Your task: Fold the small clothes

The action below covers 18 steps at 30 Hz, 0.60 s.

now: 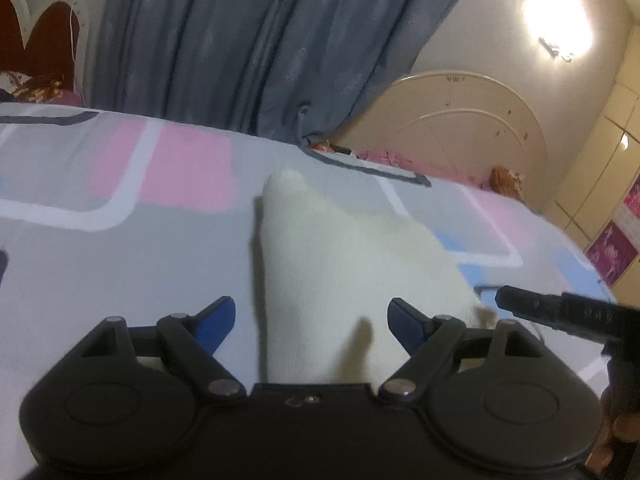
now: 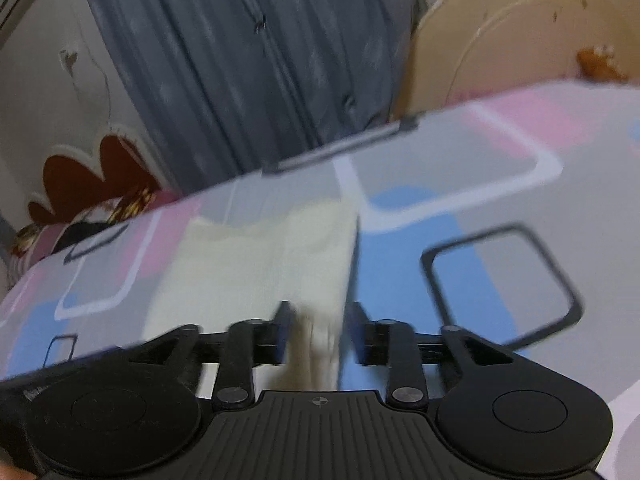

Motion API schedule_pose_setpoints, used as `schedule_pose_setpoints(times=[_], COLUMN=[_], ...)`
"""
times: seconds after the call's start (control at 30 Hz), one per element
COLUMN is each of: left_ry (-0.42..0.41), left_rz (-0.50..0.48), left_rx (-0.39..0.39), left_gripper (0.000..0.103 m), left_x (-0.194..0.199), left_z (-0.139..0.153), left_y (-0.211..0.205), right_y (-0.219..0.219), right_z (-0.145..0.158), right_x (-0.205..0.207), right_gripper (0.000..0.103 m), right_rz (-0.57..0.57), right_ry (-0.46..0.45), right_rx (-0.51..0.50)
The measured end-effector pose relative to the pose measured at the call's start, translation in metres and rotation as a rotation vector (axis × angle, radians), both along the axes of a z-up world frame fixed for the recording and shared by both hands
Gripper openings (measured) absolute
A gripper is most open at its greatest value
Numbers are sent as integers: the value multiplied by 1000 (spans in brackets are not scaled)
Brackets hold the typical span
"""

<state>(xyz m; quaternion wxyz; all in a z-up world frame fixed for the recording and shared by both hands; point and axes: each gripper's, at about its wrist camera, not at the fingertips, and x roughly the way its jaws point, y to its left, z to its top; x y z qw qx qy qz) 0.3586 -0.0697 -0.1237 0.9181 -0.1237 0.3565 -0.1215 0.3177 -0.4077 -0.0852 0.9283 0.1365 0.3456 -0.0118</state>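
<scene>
The bed (image 1: 120, 248) fills most of what I see, its sheet grey with pink and blue blocks and white outlines. Behind it hangs a grey-blue curtain (image 1: 224, 40), and to the right of that stands a cream arched headboard (image 1: 472, 128). A lamp (image 1: 556, 28) glares on the wall above it.

The cloth (image 1: 344, 264), white and small, lies on the sheet in front of me. In the left view it runs from a narrow raised tip at the far end to a broad part that comes in under my left gripper (image 1: 312, 320). In the right view the cloth (image 2: 248, 256) lies flat, with a straight right edge and a lower corner reaching toward me.

My left gripper is spread wide, its blue fingers (image 1: 218, 320) well apart with the cloth between them and neither pad pressing on it.

My right gripper (image 2: 318, 332) is partly parted. The cloth's corner sits blurred between its fingers (image 2: 284, 328), with a gap on the right side, so I read it as released rather than gripping.

At the right edge of the left view, a black part of my right gripper pokes in just beside the cloth.
</scene>
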Motion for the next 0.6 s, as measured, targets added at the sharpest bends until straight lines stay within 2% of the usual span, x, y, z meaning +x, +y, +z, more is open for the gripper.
schedule_pose_setpoints(times=[0.1,0.23,0.37,0.47,0.53,0.6], left_ry=[35,95,90,114,145,129], left_rz=[51,116,136,137,151,157], left_rx=[-2,-58,-75,-62,-109,-104], left_gripper=[82,84,84,85,85,84], left_x=[22,49,58,69,77,80], left_z=[-7,-20,-21,-28,-33,-27], left_y=[-3,4,5,6,12,10], right_y=[14,27,32,33,28,25], right_z=[2,-10,-22,-47,-49,-44], right_x=[15,42,64,77,76,77], right_gripper=[40,40,40,41,41,42], right_rz=[41,59,48,79,81,84], right_ry=[-9,18,20,107,101,97], right_rx=[-36,-27,-79,-136,-111,-104])
